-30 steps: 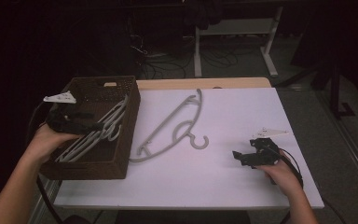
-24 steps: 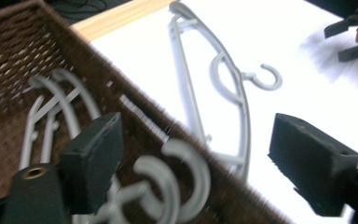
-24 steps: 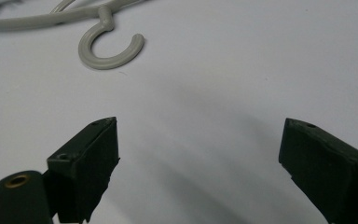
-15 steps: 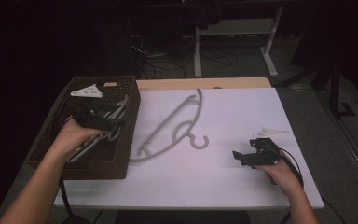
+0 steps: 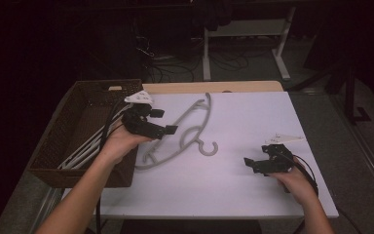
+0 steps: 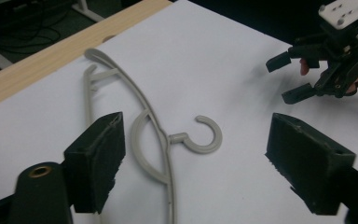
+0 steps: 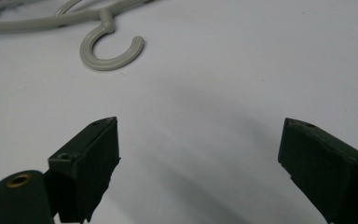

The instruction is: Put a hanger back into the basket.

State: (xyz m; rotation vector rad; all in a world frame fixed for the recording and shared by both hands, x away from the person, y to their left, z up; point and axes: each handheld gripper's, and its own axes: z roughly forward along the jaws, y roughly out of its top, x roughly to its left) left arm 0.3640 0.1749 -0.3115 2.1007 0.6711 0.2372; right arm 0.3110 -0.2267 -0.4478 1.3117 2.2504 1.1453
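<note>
**Operator:** Reading left to right, what is the status?

**Technician:** At the counter's (image 5: 253, 195) left edge stands the wicker basket (image 5: 73, 122), with a bundle of pale hangers (image 5: 85, 148) lying inside it. Above the basket's right rim is the left gripper (image 5: 168, 130). Its jaws have just been widening and then closing a little; they stand released, with nothing between them.

**Operator:** And the work item?

**Technician:** One grey hanger (image 5: 185, 131) lies flat on the white counter, just right of the basket, hook pointing toward the right gripper (image 5: 248, 163). The left gripper view shows the hanger (image 6: 156, 140) directly ahead of its jaws, not touched.

**Operator:** Right side?

**Technician:** The right gripper rests low on the counter, jaws released and empty, the hook (image 7: 112, 53) lying ahead of them, well apart.

**Operator:** Progress?

**Technician:** Judged as early: one hanger is out, the bundle remains in the basket. The outstanding step appears to be grasping the laid-out hanger.
</note>
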